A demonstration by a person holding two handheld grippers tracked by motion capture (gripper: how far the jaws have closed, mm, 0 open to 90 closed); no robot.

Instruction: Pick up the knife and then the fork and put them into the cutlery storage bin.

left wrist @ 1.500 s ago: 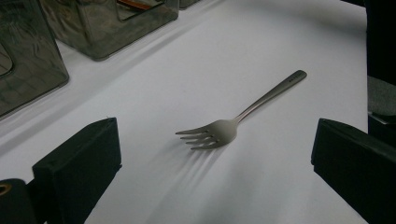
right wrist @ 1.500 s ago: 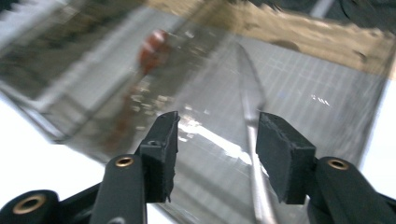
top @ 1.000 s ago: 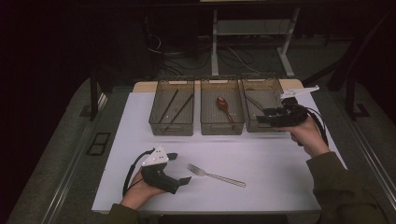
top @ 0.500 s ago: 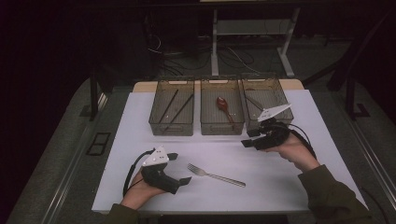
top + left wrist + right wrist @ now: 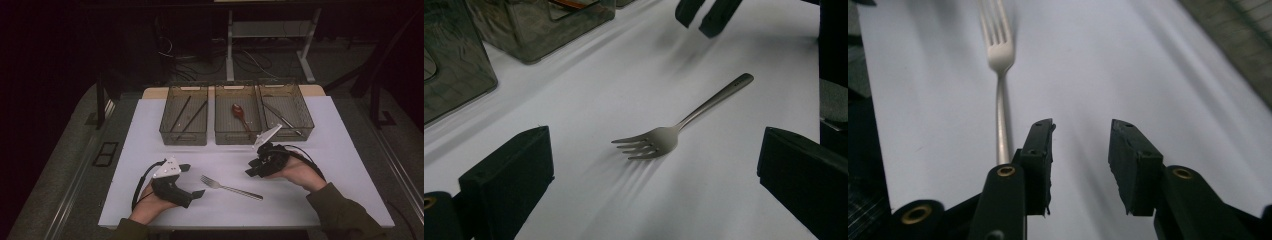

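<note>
A silver fork lies on the white table top, tines to the left. My left gripper rests just left of the tines, jaws wide open. In the left gripper view the fork lies ahead of that open gripper, touched by neither jaw. My right gripper hovers just above the fork's handle end, pointing down and left. Its jaws have just been closing, and they stand apart with nothing between them. In the right gripper view the fork runs past the outside of the left jaw of this gripper.
Three clear trays stand in a row at the back. The left tray holds dark chopsticks, the middle tray a red spoon, the right tray metal cutlery. The right gripper's jaw tips show far off in the left gripper view.
My right gripper has come away from the right tray, down and left towards the fork's handle, and its jaws have narrowed. The left gripper and the fork have not moved.
</note>
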